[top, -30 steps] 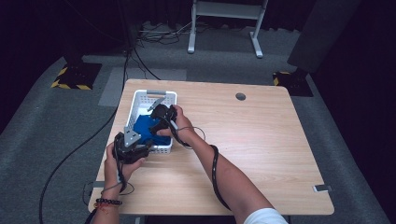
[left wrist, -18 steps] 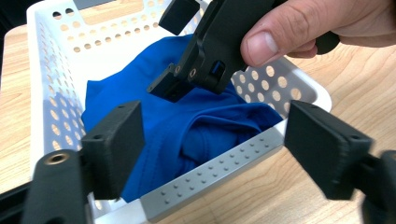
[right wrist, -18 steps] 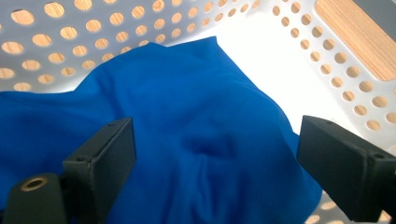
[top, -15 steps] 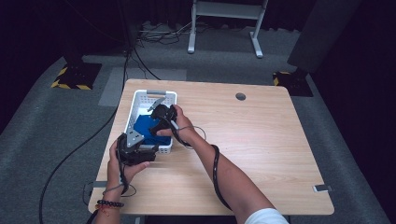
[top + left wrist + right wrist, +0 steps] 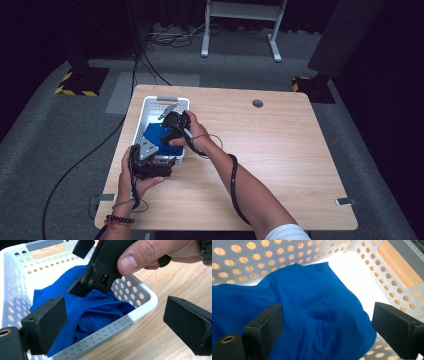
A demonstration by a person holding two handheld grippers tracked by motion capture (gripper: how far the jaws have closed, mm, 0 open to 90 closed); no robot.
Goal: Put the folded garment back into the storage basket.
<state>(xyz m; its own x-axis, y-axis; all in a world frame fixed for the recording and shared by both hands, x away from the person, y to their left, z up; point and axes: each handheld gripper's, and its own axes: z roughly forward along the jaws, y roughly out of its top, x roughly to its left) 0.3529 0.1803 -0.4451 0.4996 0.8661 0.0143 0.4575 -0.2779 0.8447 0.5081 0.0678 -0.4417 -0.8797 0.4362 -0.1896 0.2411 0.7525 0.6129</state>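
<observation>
The blue cloth (image 5: 312,315) is seen bunched inside the white basket (image 5: 145,112) at the desk's far left corner, released by the just-opened left gripper (image 5: 112,322) and right gripper (image 5: 327,327).

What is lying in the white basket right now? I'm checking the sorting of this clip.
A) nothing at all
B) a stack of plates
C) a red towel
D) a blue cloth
D: a crumpled blue cloth lies inside the white perforated basket, below the open right gripper; the left gripper view shows the same.
</observation>
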